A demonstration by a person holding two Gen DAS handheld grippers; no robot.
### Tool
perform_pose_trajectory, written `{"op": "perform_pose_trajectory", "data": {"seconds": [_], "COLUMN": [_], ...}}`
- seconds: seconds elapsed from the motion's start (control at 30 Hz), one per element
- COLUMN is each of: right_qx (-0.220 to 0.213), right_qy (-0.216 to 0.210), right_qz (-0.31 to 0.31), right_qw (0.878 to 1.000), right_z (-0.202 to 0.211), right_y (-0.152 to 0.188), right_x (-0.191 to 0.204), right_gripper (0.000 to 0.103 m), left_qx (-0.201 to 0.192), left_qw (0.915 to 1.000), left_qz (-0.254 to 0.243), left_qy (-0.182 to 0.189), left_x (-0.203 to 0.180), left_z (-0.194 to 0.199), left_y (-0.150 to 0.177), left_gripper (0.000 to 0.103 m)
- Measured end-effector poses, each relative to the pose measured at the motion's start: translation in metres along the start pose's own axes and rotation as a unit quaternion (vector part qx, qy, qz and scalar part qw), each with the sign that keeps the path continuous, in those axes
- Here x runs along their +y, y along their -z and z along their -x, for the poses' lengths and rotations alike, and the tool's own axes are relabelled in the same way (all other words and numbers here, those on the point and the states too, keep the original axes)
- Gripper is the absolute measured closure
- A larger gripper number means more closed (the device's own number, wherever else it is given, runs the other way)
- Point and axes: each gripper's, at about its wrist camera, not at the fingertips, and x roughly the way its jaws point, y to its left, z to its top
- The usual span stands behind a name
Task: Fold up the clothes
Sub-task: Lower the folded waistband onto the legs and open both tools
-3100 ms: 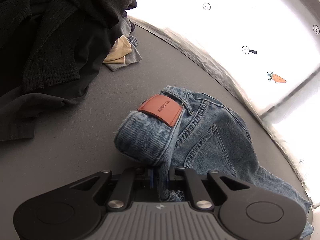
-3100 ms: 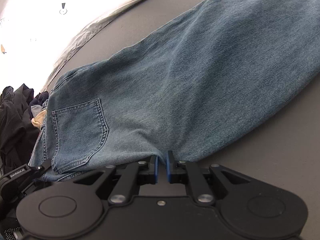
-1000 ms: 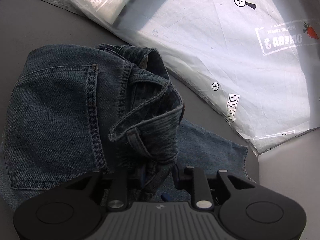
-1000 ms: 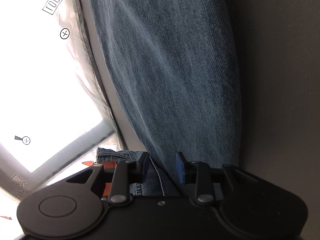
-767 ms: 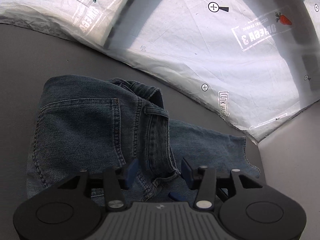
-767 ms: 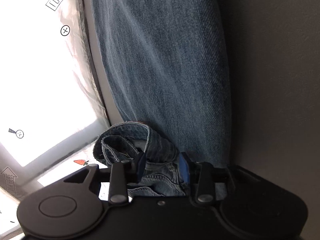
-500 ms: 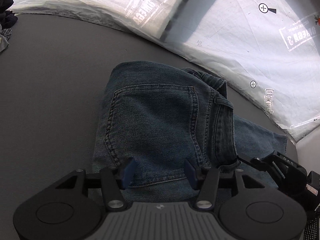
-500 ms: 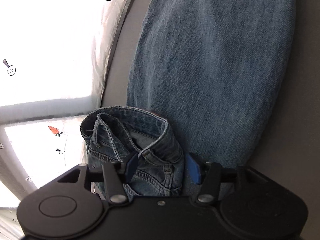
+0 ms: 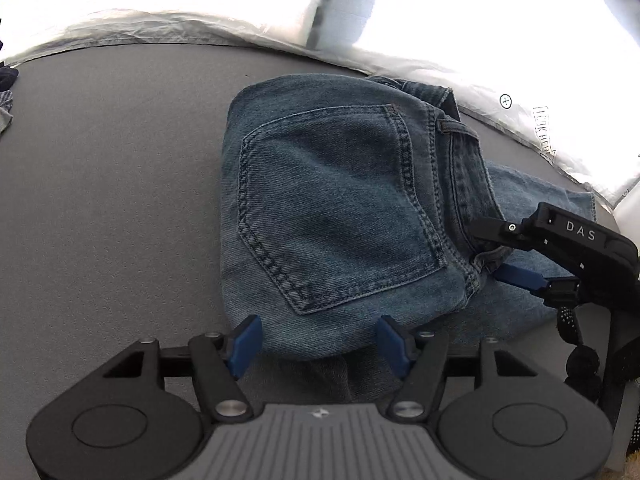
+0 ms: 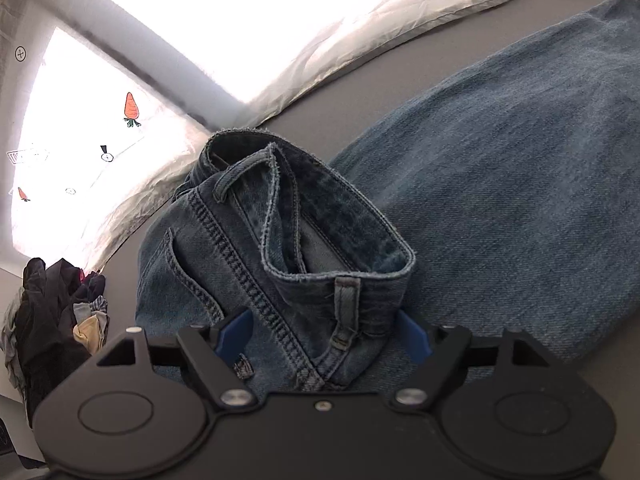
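Note:
The blue jeans [image 9: 340,208] lie folded on the grey table, back pocket up, with the legs spread flat underneath. My left gripper [image 9: 320,338] is open at the near folded edge, holding nothing. My right gripper [image 10: 324,332] is open, its blue pads either side of the bunched waistband [image 10: 320,248]. It also shows in the left wrist view [image 9: 496,252] at the jeans' right edge. The jeans' legs [image 10: 520,184] stretch away to the right.
A pile of dark clothes [image 10: 48,320] sits at the left end of the table [image 9: 100,200]. A white plastic sheet with carrot prints [image 10: 132,108] borders the table's far side.
Both grippers have let go of the jeans and opened. The waist part now lies folded over the legs. Both cameras have drawn back.

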Motion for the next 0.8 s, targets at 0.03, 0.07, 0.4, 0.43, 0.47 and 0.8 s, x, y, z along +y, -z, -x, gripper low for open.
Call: {"op": "perform_pose_trajectory", "data": {"seconds": [0.03, 0.07, 0.4, 0.43, 0.47, 0.8], "right_qx": [0.001, 0.003, 0.012, 0.012, 0.012, -0.025], "right_qy": [0.003, 0.006, 0.058, 0.058, 0.060, 0.051], "right_qz": [0.005, 0.007, 0.076, 0.078, 0.080, 0.062], "right_qw": [1.000, 1.000, 0.995, 0.995, 0.995, 0.996], "right_z": [0.000, -0.002, -0.023, -0.023, -0.024, -0.010], "right_y": [-0.001, -0.006, 0.014, 0.013, 0.013, 0.017], "right_x": [-0.002, -0.004, -0.008, -0.007, -0.007, -0.005], "right_gripper": [0.021, 0.021, 0.020, 0.020, 0.020, 0.071], "left_qx": [0.002, 0.005, 0.014, 0.014, 0.014, 0.010], "left_qw": [0.9998, 0.9993, 0.9925, 0.9923, 0.9923, 0.9881], "left_qz": [-0.015, -0.031, -0.052, -0.049, -0.046, -0.031], "left_qy": [-0.009, -0.020, -0.109, -0.113, -0.114, -0.150], "left_x": [-0.005, -0.011, -0.016, -0.014, -0.013, -0.002], "left_z": [-0.002, -0.005, -0.036, -0.038, -0.039, -0.037], "left_y": [0.002, 0.005, 0.008, 0.008, 0.008, 0.010], "left_gripper": [0.036, 0.035, 0.031, 0.028, 0.028, 0.024]}}
